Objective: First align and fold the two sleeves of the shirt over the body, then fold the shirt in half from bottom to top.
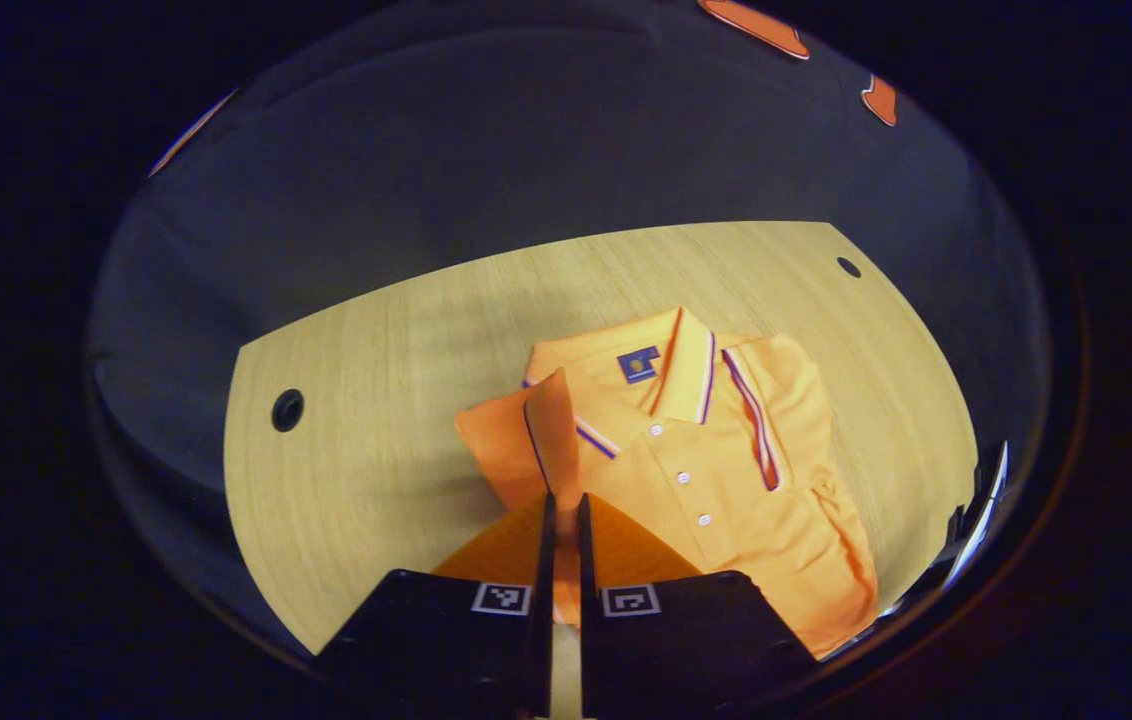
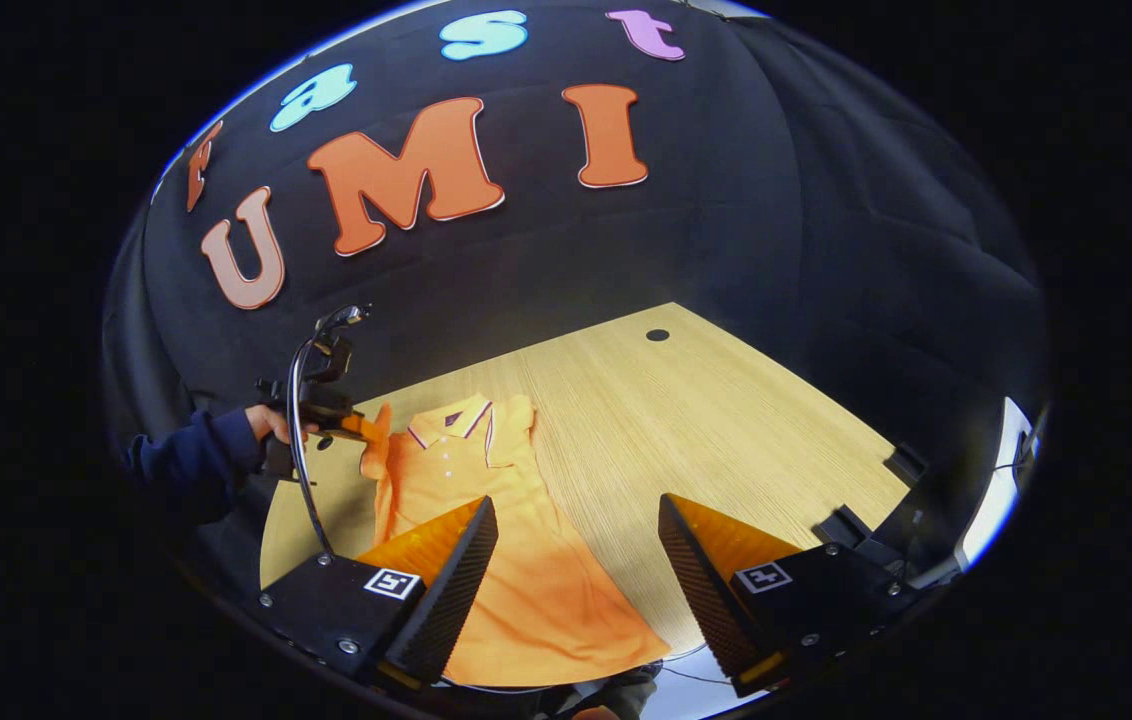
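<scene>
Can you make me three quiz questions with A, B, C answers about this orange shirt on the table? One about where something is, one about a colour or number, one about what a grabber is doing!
1. Where does the shirt lie?
A. on the wooden table
B. on a chair
C. in a basket

2. How many white buttons show below the collar?
A. one
B. three
C. six

3. What is the left gripper doing?
A. hanging open
B. pinching a sleeve
C. holding a cup

Answers: 1 A, wood shows around the shirt. 2 B, three dots in a row. 3 B, the fingers close on orange cloth.
</scene>
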Motion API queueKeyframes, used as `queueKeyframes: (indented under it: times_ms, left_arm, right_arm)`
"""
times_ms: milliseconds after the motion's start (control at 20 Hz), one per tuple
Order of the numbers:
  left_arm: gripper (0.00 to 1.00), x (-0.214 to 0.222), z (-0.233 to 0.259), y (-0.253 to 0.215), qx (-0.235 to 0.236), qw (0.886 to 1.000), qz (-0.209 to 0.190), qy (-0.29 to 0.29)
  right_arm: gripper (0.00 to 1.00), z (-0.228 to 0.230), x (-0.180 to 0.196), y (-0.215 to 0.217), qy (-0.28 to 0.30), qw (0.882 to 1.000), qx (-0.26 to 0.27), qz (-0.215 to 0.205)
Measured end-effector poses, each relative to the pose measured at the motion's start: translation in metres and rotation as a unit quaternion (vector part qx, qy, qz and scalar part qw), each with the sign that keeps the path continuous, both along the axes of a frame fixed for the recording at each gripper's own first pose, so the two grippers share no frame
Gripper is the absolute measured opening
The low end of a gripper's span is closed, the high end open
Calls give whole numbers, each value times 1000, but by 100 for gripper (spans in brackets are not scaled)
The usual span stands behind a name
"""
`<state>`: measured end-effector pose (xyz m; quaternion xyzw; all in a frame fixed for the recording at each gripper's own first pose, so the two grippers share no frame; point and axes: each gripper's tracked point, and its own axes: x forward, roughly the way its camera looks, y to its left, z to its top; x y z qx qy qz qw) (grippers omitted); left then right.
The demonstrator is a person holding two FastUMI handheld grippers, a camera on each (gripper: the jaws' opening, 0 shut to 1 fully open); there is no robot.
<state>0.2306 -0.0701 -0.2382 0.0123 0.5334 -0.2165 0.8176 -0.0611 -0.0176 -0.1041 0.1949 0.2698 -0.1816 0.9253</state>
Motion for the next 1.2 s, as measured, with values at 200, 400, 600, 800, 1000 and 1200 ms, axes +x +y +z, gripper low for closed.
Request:
queueKeyframes:
  times_ms: [200, 400, 600, 800, 1000, 1200]
  left_arm:
    - [81, -18, 10, -23, -58, 998, 1, 2]
    - [97, -17, 38, 3, -47, 996, 13, -81]
    - [99, -37, 104, 36, -69, 978, 53, -192]
    - [98, -79, 161, 60, -96, 943, 107, -300]
    - [98, -107, 160, 70, -92, 907, 153, -380]
    - [98, -120, 162, 74, -96, 881, 188, -422]
  right_arm:
    - [99, -2, -7, -3, 4, 1000, -6, -11]
    - [99, 1, -5, -6, -4, 1000, -23, -17]
    - [99, 16, 9, -12, -37, 997, -73, -10]
    - [99, 37, 26, -11, -80, 990, -116, 29]
    - [98, 57, 32, 2, -120, 980, -129, 89]
    - [99, 68, 28, 16, -153, 971, -128, 132]
